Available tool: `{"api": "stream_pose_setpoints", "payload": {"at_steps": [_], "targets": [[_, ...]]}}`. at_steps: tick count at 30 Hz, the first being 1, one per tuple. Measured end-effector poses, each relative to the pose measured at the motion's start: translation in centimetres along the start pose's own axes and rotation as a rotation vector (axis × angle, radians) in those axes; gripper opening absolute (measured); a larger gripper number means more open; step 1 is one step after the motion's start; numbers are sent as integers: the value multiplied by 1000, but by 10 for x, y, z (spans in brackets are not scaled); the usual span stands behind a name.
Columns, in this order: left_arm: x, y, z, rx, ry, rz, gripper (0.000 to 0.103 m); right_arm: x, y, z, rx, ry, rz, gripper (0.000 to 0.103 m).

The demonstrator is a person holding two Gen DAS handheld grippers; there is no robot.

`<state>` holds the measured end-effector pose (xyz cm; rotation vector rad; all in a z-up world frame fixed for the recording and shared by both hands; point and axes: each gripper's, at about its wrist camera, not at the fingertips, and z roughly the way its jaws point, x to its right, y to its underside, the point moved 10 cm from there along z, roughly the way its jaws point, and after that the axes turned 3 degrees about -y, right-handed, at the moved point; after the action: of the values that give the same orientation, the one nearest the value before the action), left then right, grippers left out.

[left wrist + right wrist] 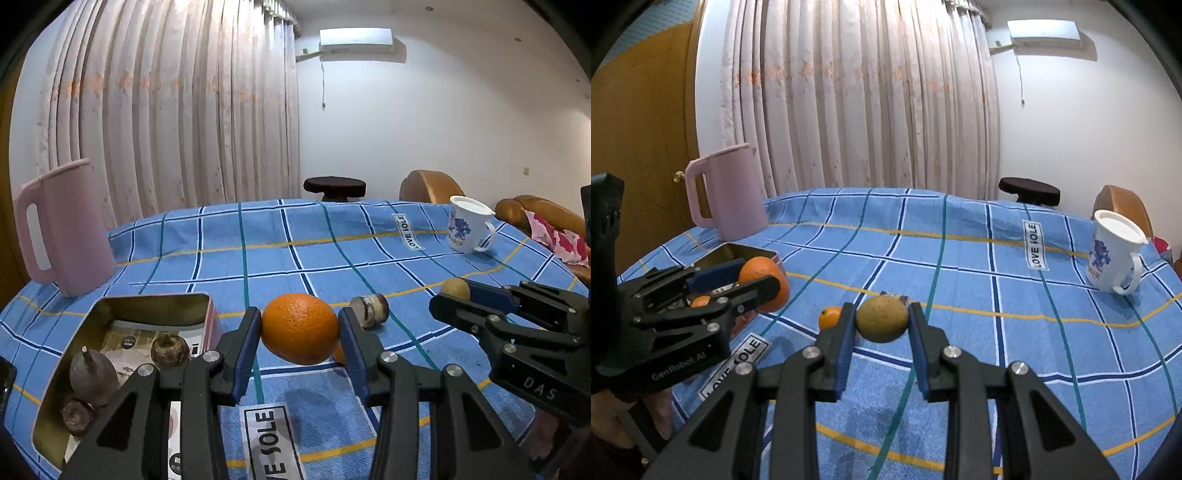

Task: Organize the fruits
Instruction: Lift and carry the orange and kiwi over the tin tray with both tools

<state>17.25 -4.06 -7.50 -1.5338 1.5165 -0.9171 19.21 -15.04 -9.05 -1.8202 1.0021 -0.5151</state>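
Pink jug (726,192) far left on checked tablecloth (960,258); white mug (1115,254) far right.

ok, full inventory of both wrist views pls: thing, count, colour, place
large orange: 1, orange, held in left tongs
yellow-green fruit: 1, held in right tongs
small orange: 1, orange, on cloth by right tongs
brown-and-white round item: 1, on cloth
tin box: 1, gold inside, left; dark brown items inside
jug: 1, pink, far left
mug: 1, white with blue print, right
tablecloth: 1, blue plaid
left tongs: black, blue pads
right tongs: same
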Motion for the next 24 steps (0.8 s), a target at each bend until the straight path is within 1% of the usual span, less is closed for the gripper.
{"api": "stream_pose_setpoints", "payload": {"at_steps": [4, 15, 20, 24], "targets": [[1, -3, -7, 35, -8, 10, 45, -1, -2, -6, 28, 1, -10, 31], [-1, -7, -15, 77, -3, -1, 45, -4, -5, -13, 64, 2, -25, 31], [0, -8, -22, 105, -5, 1, 45, -5, -9, -20, 99, 4, -37, 31], [0, -9, -25, 114, -7, 1, 45, -7, -9, -19, 96, 2, -45, 31]]}}
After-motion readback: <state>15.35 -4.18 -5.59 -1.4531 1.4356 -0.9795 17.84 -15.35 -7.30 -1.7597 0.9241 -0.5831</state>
